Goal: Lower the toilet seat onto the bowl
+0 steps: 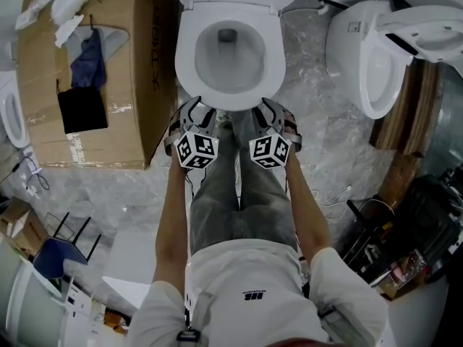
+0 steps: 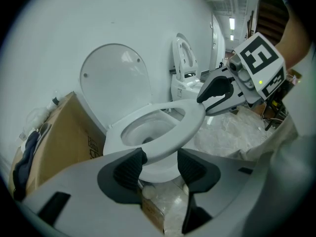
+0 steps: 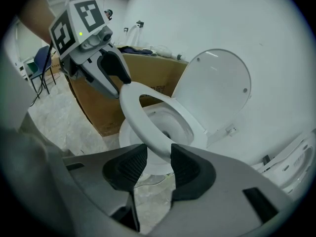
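Head view. The toilet seat (image 1: pixel 228 104) lies over the bowl (image 1: pixel 228 53), straight ahead of the person. Its long axis runs hinge to front, with the front arc pointing back at the legs. Left gripper (image 1: pixel 198 114) and right gripper (image 1: pixel 266 113) both sit at that front arc, one either side of centre and equally near. Seen from above, the seat's height over the rim cannot be read.

Left gripper view. Toilet seat (image 2: pixel 191 125) runs away from the jaws toward the hinge and tilts, with its front lifted clear of the bowl (image 2: pixel 143 131). The front rim passes between the left gripper's (image 2: pixel 160 158) pads. The jaws are spread wide, with slack on at least one side, so this looks like a cradle rather than a clamp. The right gripper (image 2: pixel 205 98) shows at the seat's far edge. The lid (image 2: pixel 116 78) is upright against the wall, and a cardboard box (image 2: pixel 64 135) stands beside the toilet.

Right gripper view. Right gripper (image 3: pixel 157 160) has its pads pinching the seat (image 3: pixel 143 116) rim, close on both faces. The seat slopes up from the hinge toward the jaws, with the bowl (image 3: pixel 174 126) below and beyond. The left gripper (image 3: pixel 119 85) is at the opposite edge.

Judgement: the seat is partly lowered, not yet seated. What remains is straight down, pivoting about the rear hinge. The right grip is carrying it, so it should ease down before letting go or the seat may slap the rim.
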A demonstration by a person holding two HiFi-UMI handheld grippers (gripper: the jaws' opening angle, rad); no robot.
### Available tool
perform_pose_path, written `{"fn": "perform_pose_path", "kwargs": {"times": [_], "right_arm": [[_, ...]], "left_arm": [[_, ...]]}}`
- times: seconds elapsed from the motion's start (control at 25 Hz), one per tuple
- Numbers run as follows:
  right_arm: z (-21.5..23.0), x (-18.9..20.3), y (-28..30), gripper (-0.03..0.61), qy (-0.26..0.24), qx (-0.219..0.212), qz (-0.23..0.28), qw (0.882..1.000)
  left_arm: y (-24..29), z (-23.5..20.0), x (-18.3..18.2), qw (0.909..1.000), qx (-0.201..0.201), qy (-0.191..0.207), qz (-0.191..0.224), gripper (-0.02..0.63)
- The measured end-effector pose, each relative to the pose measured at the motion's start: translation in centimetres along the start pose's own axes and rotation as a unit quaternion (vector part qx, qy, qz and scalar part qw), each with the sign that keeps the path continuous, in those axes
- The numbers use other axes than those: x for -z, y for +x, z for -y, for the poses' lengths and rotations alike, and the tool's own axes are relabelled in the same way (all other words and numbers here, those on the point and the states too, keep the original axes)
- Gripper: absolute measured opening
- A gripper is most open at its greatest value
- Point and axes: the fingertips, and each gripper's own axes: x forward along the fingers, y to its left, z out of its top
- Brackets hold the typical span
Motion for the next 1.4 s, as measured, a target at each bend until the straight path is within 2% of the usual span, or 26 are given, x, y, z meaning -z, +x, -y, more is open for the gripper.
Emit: {"fn": "perform_pose_path", "kwargs": {"times": [0.56, 1.16, 1.4], "right_arm": [[-2.5, 2.9, 2.8, 0.158, -0.022, -0.015, -0.027, 0.999], [-5.3, 6.6, 7.0, 0.166, -0.054, -0.007, -0.033, 0.998], [-5.9, 7.6, 8.1, 0.170, -0.053, -0.006, -0.045, 0.998]], "left_arm": [[2.8, 1.6, 3.4, 0.9992, 0.016, 0.024, -0.026, 0.250], [6.6, 3.1, 7.4, 0.9976, 0.009, 0.041, -0.055, 0.261], [8.1, 3.6, 8.6, 0.9968, 0.005, 0.047, -0.065, 0.268]]}}
